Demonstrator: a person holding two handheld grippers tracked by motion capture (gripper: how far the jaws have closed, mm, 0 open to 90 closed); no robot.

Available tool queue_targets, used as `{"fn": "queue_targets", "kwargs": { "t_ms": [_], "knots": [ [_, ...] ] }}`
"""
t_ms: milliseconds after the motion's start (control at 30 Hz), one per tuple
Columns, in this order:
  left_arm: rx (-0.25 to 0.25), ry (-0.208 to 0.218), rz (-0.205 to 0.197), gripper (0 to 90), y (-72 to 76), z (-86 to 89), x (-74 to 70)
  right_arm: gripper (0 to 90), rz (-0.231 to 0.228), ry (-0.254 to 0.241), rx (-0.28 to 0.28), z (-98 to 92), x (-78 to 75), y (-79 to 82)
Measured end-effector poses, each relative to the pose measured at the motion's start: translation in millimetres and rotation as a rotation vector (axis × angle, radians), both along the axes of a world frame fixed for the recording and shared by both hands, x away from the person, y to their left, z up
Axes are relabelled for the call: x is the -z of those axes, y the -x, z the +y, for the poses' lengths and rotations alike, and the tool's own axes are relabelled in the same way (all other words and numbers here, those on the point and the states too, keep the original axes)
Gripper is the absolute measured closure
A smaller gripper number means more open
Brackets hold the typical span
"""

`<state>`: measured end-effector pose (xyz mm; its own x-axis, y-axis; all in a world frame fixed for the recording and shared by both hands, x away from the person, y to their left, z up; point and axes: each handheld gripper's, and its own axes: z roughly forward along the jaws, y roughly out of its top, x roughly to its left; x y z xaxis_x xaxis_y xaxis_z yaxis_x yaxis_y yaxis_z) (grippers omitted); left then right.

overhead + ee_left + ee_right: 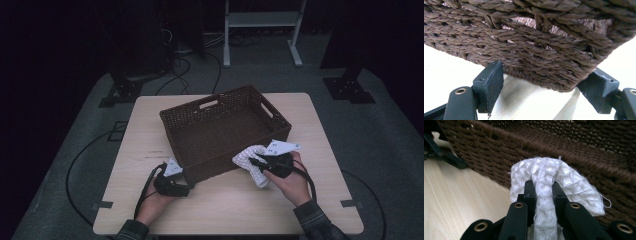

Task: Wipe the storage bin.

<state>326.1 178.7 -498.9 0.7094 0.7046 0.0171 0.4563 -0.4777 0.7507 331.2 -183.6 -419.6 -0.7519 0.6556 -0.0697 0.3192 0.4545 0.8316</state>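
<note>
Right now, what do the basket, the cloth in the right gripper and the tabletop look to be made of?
Basket: dark brown woven fibre, likely twisted paper cord or wicker; matt braided strands show. Cloth: white waffle-weave textile, probably cotton; soft, with a square grid and loose threads. Tabletop: pale wood-grain board, perhaps laminate; smooth with faint streaks.

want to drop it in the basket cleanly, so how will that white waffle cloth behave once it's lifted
Probably floppy: the white cloth arches and droops over both sides of the right gripper, which is shut on a bunched fold. It looks light and loosely woven, with stray threads, so it may snag on the woven basket. Rolling or slipping seems unlikely.
</note>
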Motion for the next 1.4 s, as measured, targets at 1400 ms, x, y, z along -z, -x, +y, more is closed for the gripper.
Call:
{"fn": "queue_targets", "kwargs": {
  "t_ms": [1400],
  "knots": [
    [-0.002,0.002,0.000,22.9,0.1,-0.2,0.1,78.4,0.042,0.024,-0.069,23.2,12.8,-4.7]
  ]
}}
